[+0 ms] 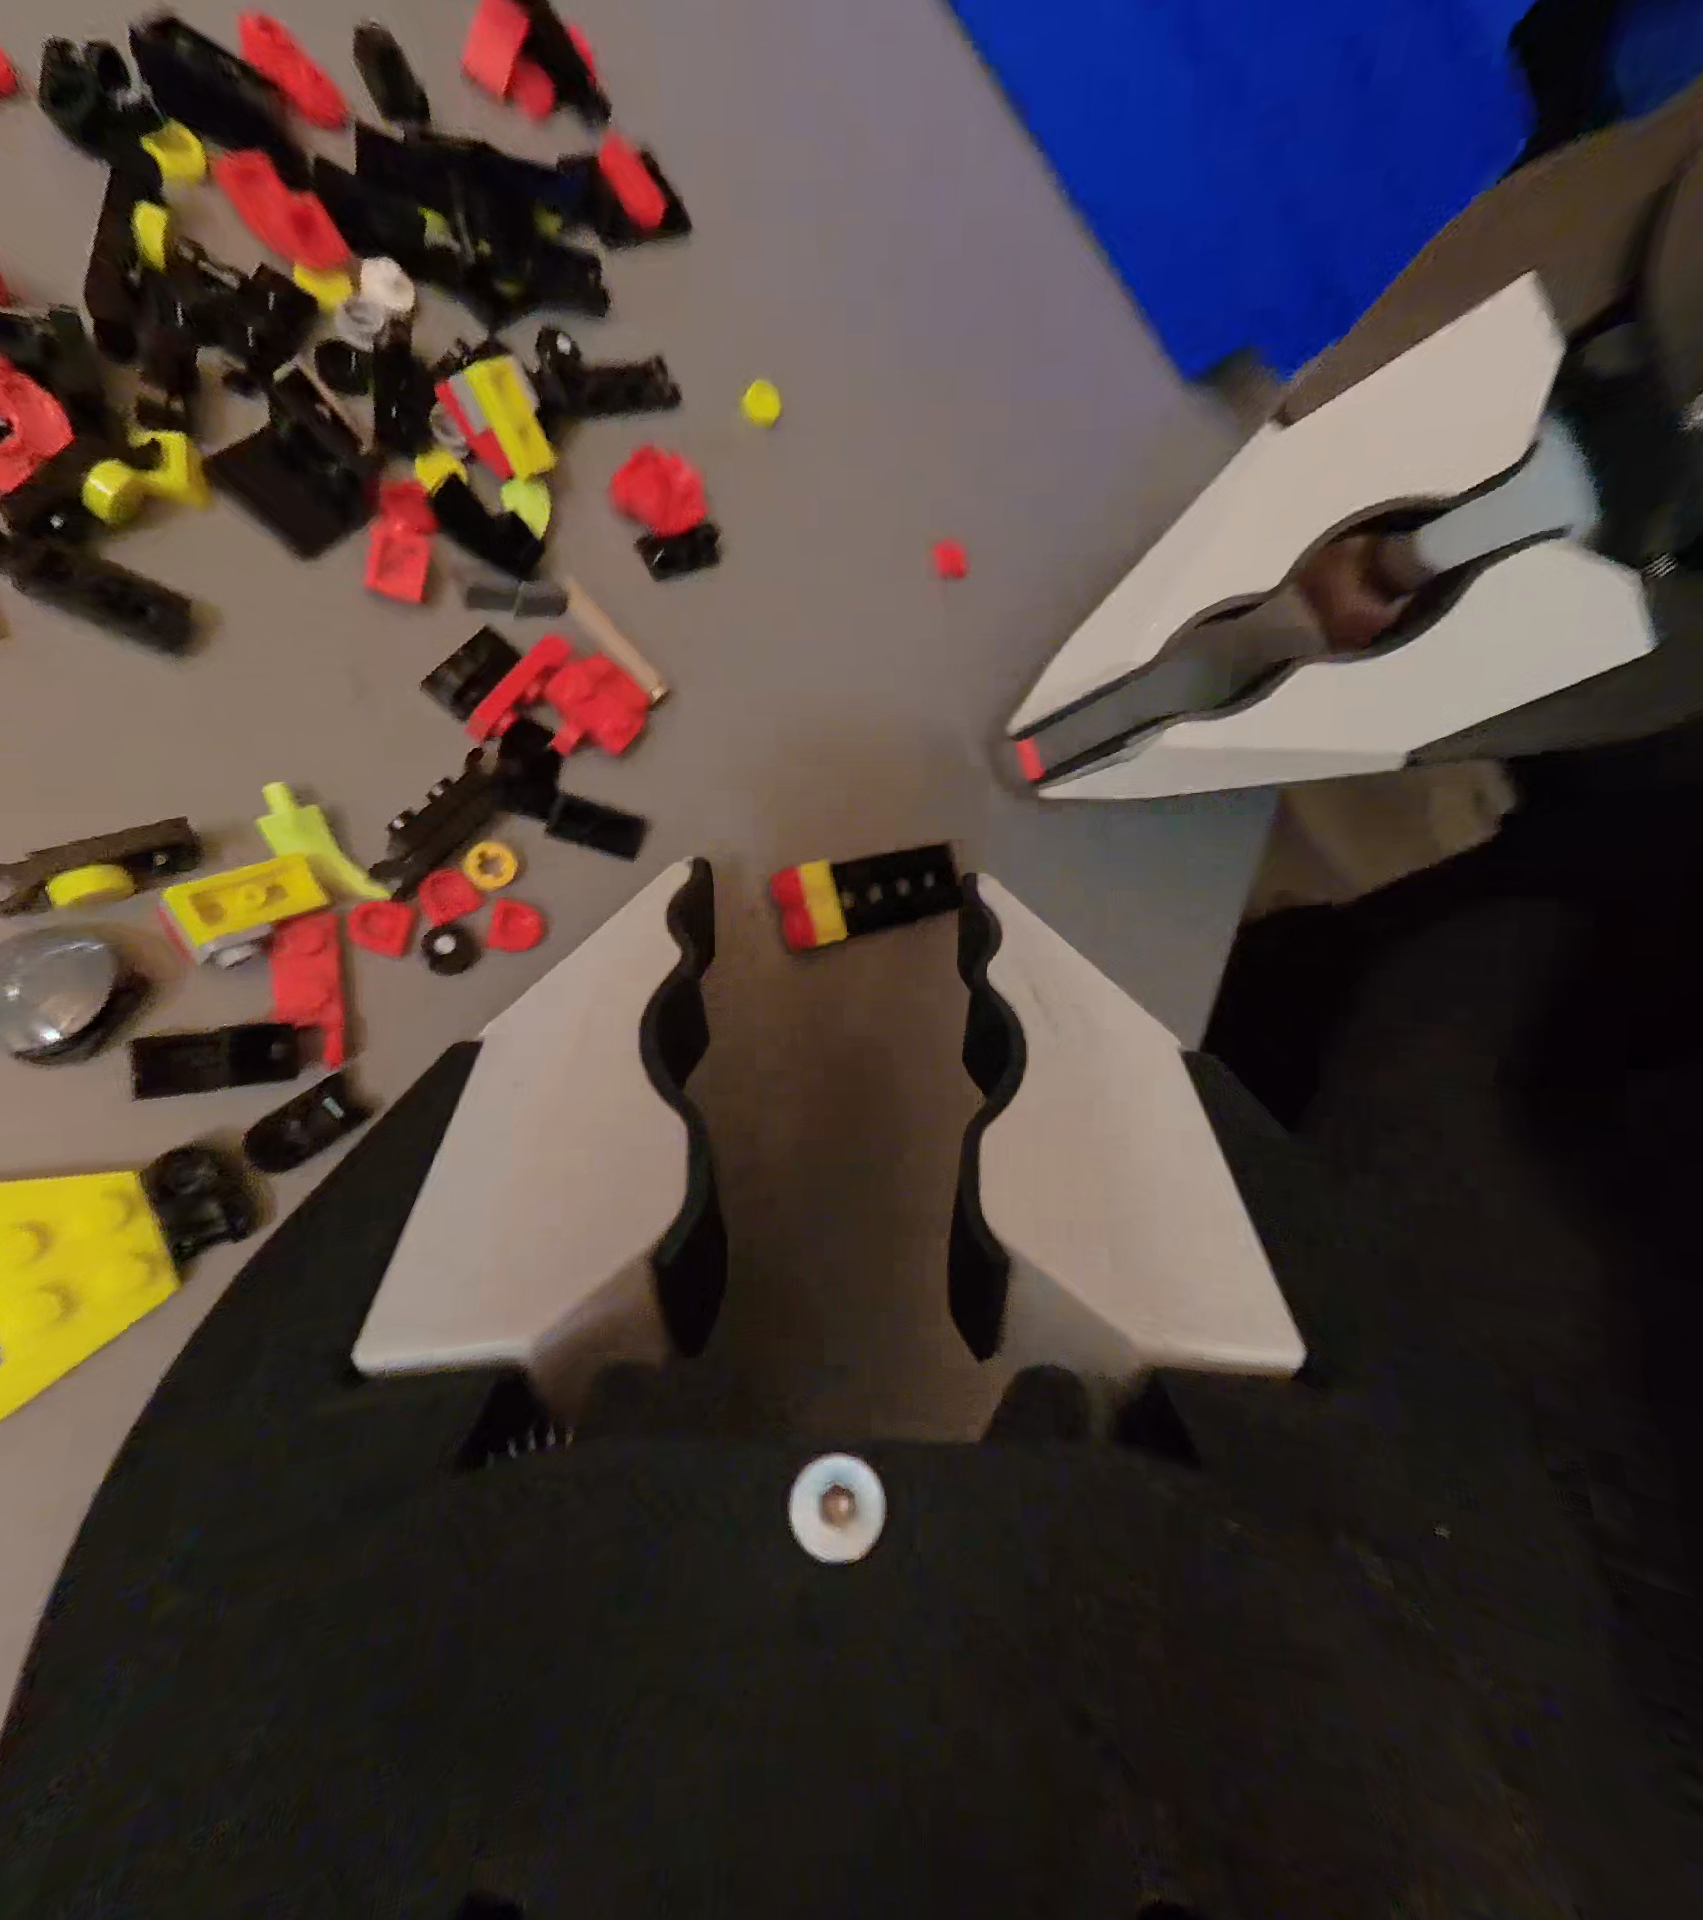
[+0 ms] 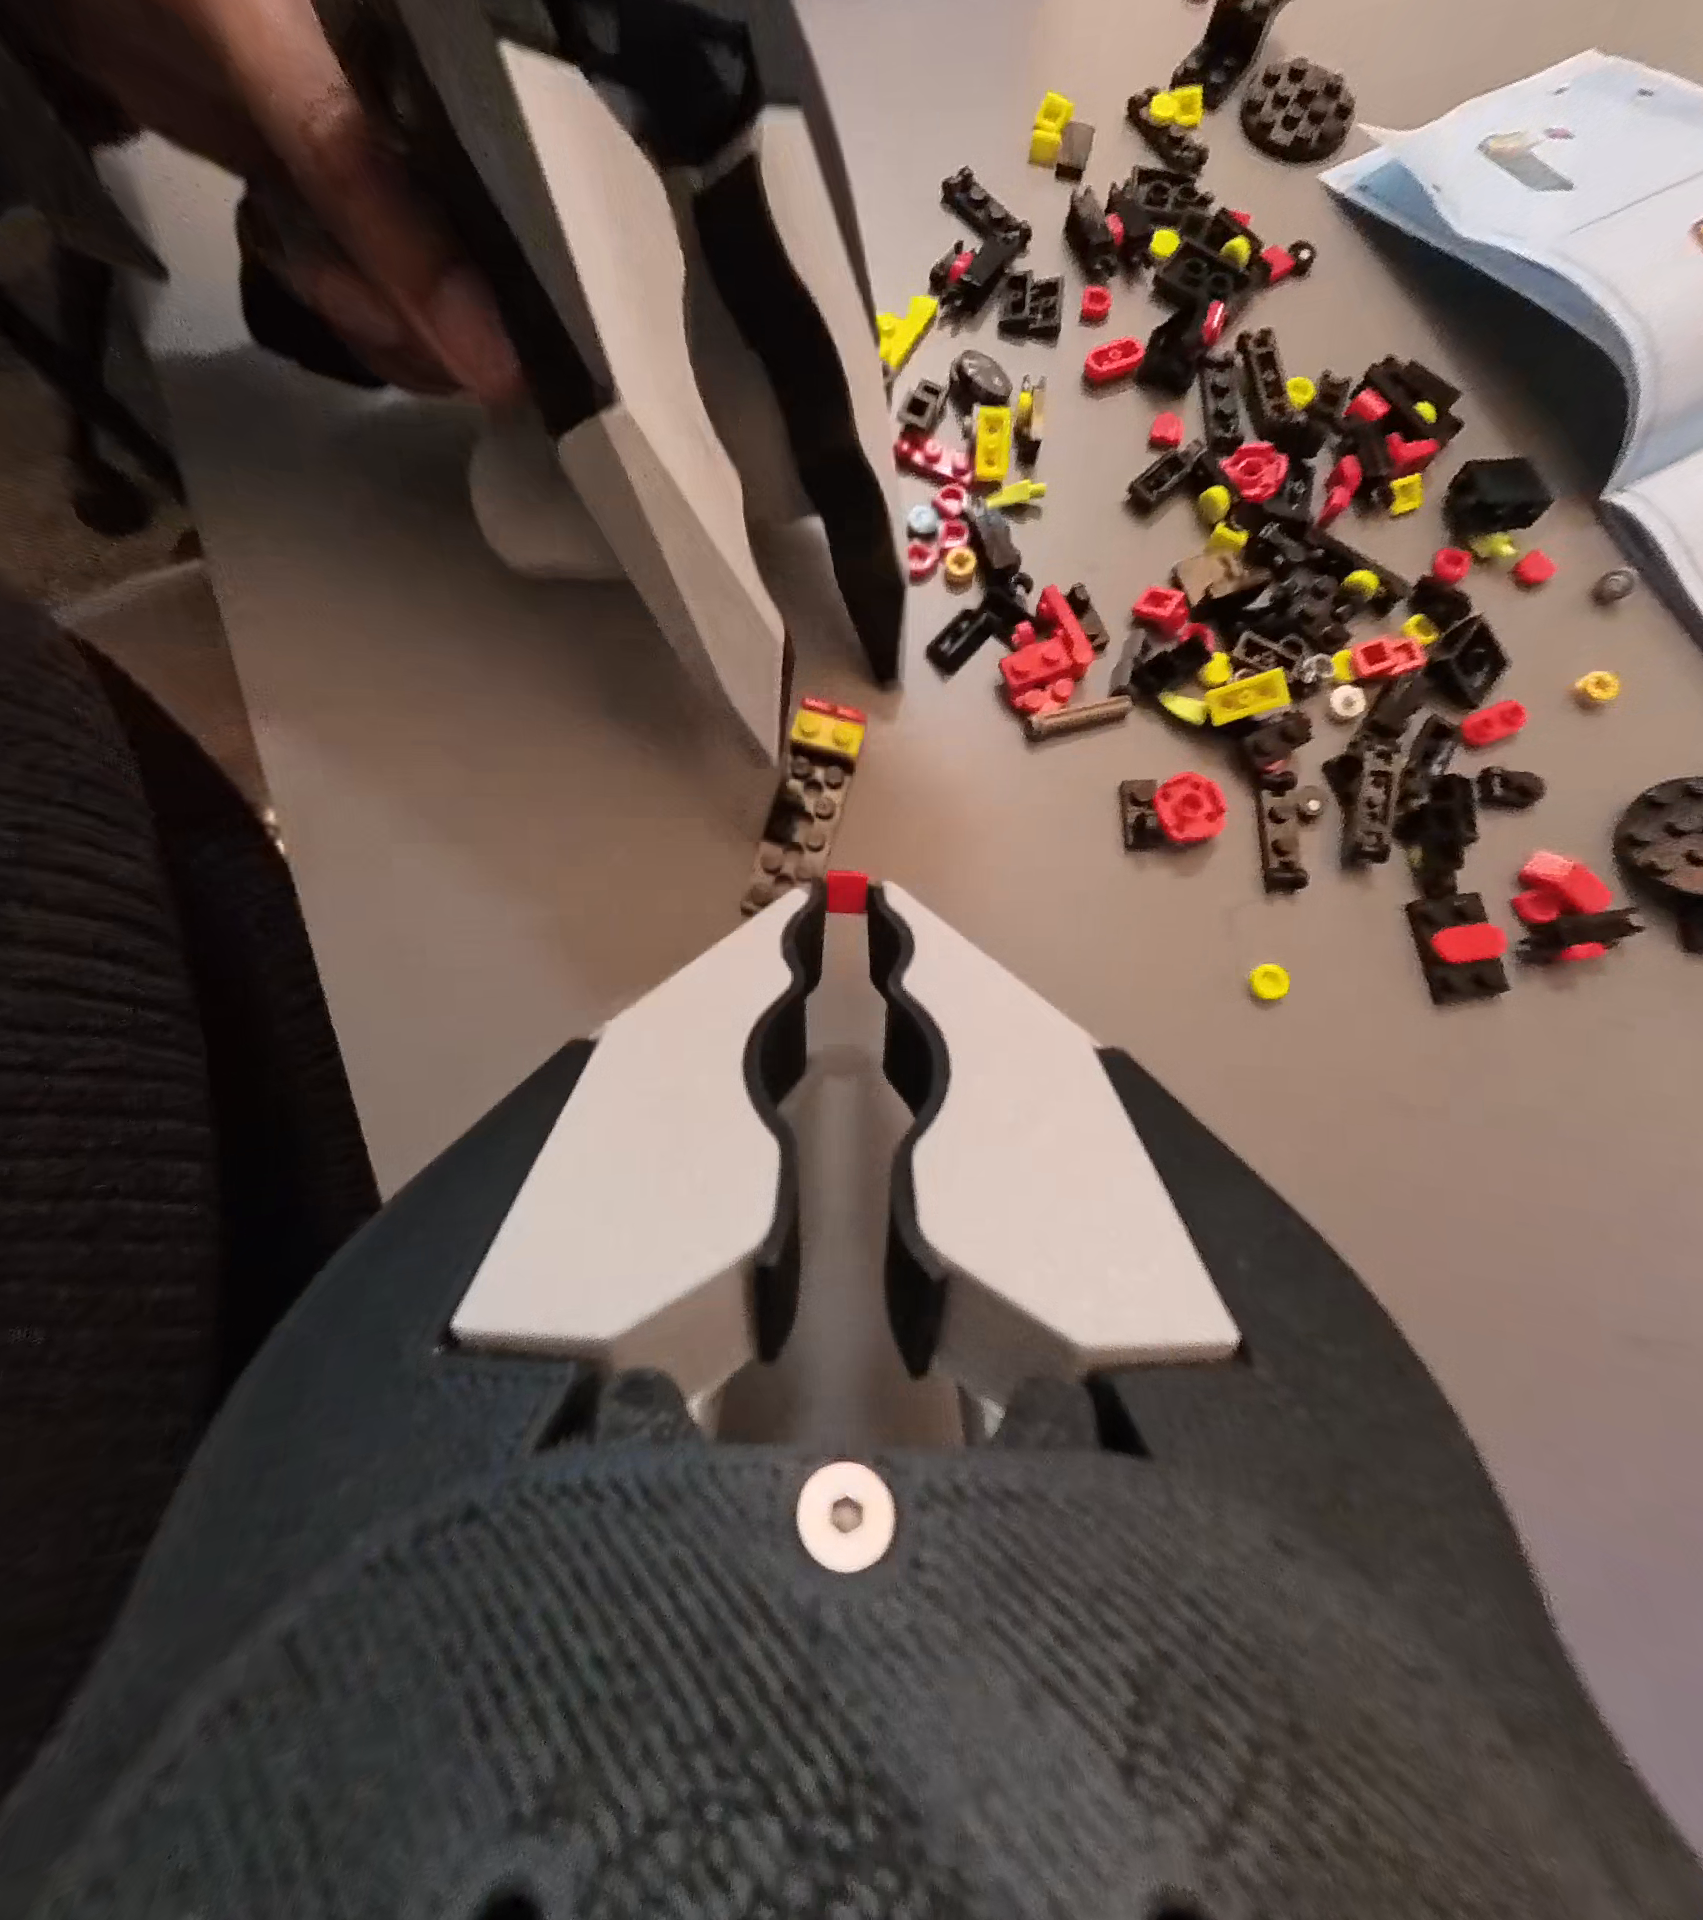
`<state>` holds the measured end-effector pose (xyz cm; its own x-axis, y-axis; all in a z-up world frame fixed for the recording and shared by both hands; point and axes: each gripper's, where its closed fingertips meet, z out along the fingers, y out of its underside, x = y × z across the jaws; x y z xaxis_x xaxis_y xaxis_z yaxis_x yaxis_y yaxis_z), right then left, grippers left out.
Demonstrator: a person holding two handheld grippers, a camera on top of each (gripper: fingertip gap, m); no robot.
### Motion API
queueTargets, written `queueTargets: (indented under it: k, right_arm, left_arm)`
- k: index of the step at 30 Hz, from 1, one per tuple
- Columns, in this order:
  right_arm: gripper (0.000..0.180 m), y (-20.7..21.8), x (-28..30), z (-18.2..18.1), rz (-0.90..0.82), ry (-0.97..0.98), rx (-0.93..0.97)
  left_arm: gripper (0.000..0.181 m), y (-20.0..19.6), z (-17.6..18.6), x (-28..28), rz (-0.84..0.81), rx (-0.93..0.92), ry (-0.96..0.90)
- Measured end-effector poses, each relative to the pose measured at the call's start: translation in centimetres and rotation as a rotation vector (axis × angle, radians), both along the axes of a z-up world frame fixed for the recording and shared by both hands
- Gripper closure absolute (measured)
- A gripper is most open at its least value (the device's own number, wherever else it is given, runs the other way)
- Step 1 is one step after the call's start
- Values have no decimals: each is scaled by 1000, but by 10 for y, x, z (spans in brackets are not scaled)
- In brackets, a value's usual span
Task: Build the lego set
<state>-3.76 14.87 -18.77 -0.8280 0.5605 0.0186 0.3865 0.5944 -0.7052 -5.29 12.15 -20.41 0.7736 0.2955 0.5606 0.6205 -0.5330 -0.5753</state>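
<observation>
While I hover over the grey table (image 1: 878,312), going left to right:

Loose pile: red, black and yellow pieces (image 1: 307,416) scattered far left, well apart from my work.

Left claw (image 1: 836,894): mine, released, jaws spread either side of the small build's near end, not touching it.

Small build (image 1: 868,894): black studded plate with a yellow and a red end, flat on the table.

Right claw (image 2: 844,902): mine, clenched on a tiny red piece (image 2: 845,891), just beside the build.

Risk: unbraced, the plate could skid when I press; my thin grip could let the piece twist or pop out.
</observation>
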Motion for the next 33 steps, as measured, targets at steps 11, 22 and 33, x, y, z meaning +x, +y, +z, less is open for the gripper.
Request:
queueTargets:
  k: [11,22,33]
  right_arm:
    - [171,10,3,-25,-38,-144,19]
    - [165,10,10,-14,-27,-89,-73]
    - [168,7,12,-10,431,45,2]
  left_arm:
    - [146,-9,-3,22,-83,0,-15]
    - [147,-19,-3,38,-61,11,-21]
    - [147,-19,1,35,-41,44,-22]
